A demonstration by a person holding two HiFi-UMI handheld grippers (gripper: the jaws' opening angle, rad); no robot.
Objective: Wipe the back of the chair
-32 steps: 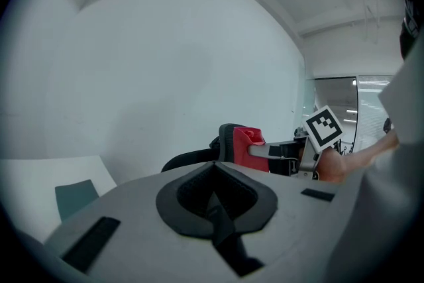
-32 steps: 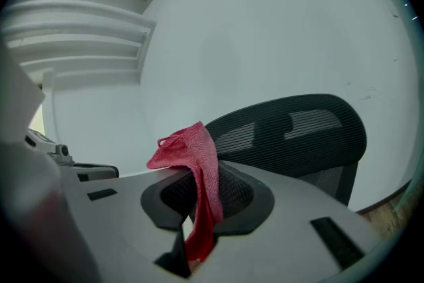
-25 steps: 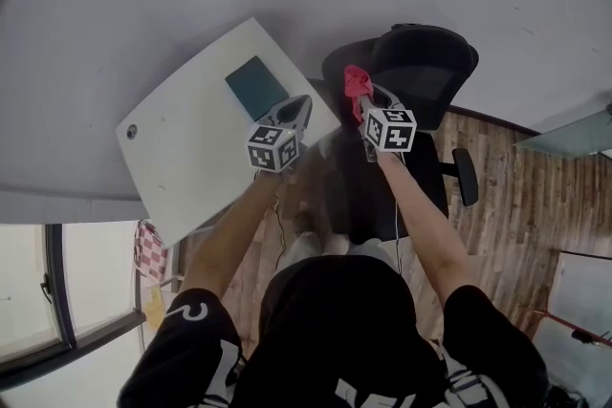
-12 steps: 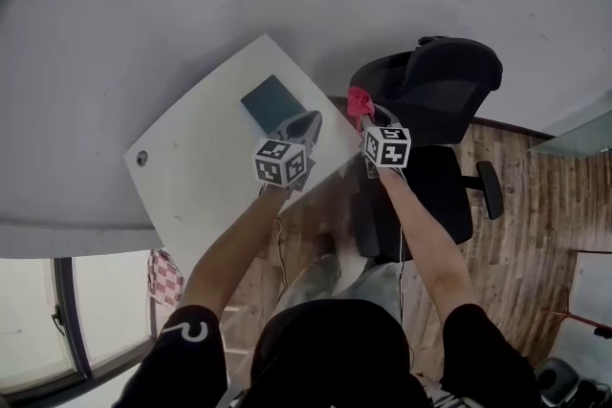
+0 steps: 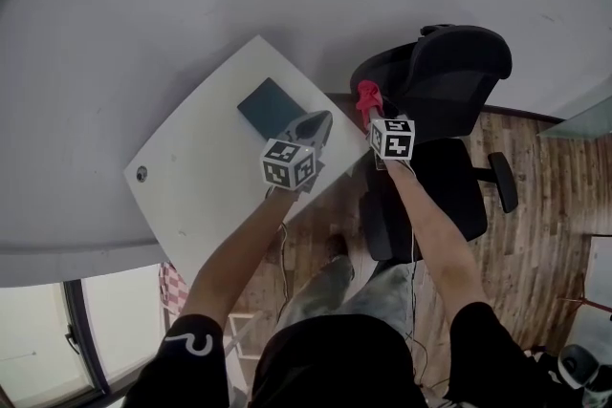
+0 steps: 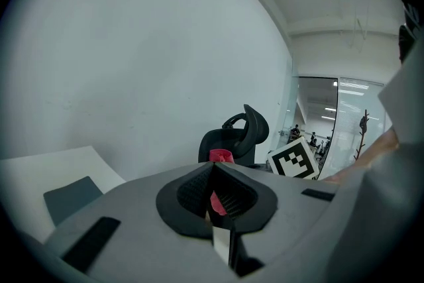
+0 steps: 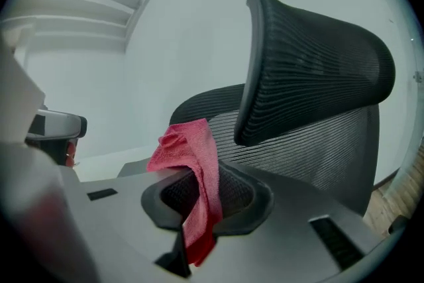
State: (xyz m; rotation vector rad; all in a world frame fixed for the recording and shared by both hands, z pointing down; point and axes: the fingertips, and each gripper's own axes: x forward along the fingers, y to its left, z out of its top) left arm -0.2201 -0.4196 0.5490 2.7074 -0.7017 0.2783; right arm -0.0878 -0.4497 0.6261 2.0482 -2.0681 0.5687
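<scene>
A black mesh office chair (image 5: pixel 449 72) stands to the right of the table, its backrest and headrest (image 7: pixel 305 76) filling the right gripper view. My right gripper (image 5: pixel 371 110) is shut on a red cloth (image 5: pixel 367 96), which hangs bunched over its jaws (image 7: pixel 195 156) just short of the backrest's left edge. I cannot tell whether the cloth touches the mesh. My left gripper (image 5: pixel 320 122) hovers over the table corner, its jaws shut to a narrow seam (image 6: pixel 213 199) and holding nothing. From there the chair (image 6: pixel 238 136) and the cloth (image 6: pixel 221 156) show beyond it.
A white table (image 5: pixel 201 177) lies at the left with a dark teal pad (image 5: pixel 268 105) near its far corner. A plain wall is behind the chair. Wood floor (image 5: pixel 545 196) spreads to the right, where the chair's armrest (image 5: pixel 504 182) sticks out.
The view has shifted, so the chair now sits further right and its seat has swung right. Both grippers moved slightly right with it; the cloth stays gripped at the backrest's left edge.
</scene>
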